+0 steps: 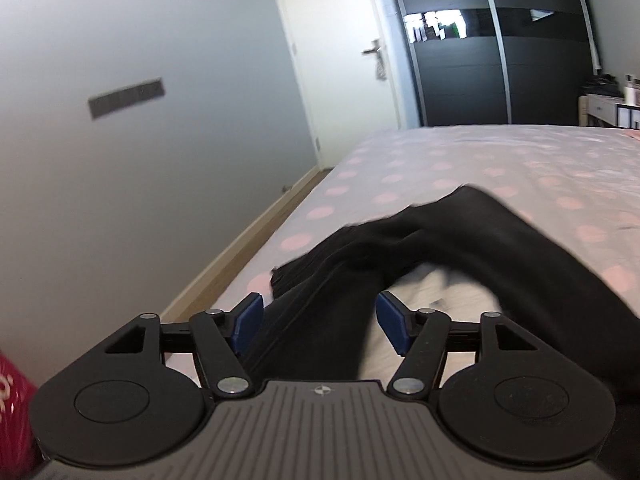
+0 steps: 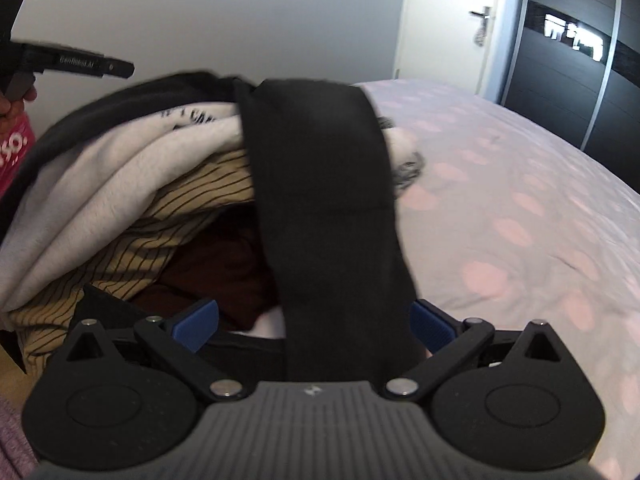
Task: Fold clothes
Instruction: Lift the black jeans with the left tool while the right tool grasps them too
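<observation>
The black garment point(image 2: 320, 184) lies draped over a heap of unfolded clothes point(image 2: 120, 184) at the near edge of the bed point(image 2: 520, 200), one long dark band of it running toward the right gripper point(image 2: 314, 322) and passing between its blue pads point(image 2: 196, 322). That gripper's jaws stand apart, and the cloth seems to touch neither pad, though motion blur makes this hard to settle. The left gripper point(image 1: 320, 322) is also spread apart, with the same garment point(image 1: 400, 248) trailing between its fingers, unclamped, across the spotted sheet. To do this step well, I judge each gripper should close on a single layer at a clear edge or corner, then lift the piece free of the heap onto the bare sheet before flattening it.
</observation>
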Tool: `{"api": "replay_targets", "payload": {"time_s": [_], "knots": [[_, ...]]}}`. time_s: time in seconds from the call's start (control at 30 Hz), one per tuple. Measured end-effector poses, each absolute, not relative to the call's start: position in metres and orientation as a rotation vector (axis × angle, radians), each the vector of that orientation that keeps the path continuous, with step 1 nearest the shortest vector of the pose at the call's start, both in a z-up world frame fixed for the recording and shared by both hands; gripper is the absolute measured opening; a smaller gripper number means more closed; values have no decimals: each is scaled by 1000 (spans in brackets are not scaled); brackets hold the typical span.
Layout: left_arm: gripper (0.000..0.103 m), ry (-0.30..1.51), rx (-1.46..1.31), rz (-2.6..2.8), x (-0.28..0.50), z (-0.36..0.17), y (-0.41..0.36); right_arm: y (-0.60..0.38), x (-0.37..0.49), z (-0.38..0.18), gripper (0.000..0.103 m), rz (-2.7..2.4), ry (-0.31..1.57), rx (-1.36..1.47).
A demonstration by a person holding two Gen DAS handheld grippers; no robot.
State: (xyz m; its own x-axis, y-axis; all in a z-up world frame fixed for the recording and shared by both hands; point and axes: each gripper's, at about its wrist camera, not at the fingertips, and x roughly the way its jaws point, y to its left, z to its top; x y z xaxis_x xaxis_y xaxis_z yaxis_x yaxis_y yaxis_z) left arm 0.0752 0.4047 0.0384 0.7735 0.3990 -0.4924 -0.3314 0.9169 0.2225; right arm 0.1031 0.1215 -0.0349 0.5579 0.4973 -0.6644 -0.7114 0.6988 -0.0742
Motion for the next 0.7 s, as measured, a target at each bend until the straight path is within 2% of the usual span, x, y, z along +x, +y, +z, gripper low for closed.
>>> {"api": "replay_targets", "payload": {"time_s": [0.3, 0.43, 0.47, 0.5, 0.53, 0.6, 0.63, 0.67, 0.7], "knots": [[61, 632, -41, 401, 81, 13, 451, 176, 136, -79, 102, 689, 680, -487], [35, 657, -91, 381, 77, 9, 453, 189, 149, -93, 99, 651, 686, -539], [31, 662, -74, 381, 77, 9, 449, 191, 150, -96, 93, 634, 679, -558], [24, 666, -56, 385, 77, 10, 446, 191, 152, -96, 75, 622, 678, -563], [18, 670, -53, 388, 78, 11, 444, 191, 154, -96, 65, 610, 676, -567], [14, 670, -50, 398, 78, 13, 442, 188, 158, -94, 58, 608, 685, -554], [12, 667, -43, 405, 78, 14, 440, 186, 159, -92, 49, 603, 683, -555], [12, 660, -28, 414, 79, 15, 438, 185, 159, -89, 44, 598, 680, -557], [11, 650, -17, 421, 79, 17, 435, 185, 159, -86, 32, 594, 673, -557]]}}
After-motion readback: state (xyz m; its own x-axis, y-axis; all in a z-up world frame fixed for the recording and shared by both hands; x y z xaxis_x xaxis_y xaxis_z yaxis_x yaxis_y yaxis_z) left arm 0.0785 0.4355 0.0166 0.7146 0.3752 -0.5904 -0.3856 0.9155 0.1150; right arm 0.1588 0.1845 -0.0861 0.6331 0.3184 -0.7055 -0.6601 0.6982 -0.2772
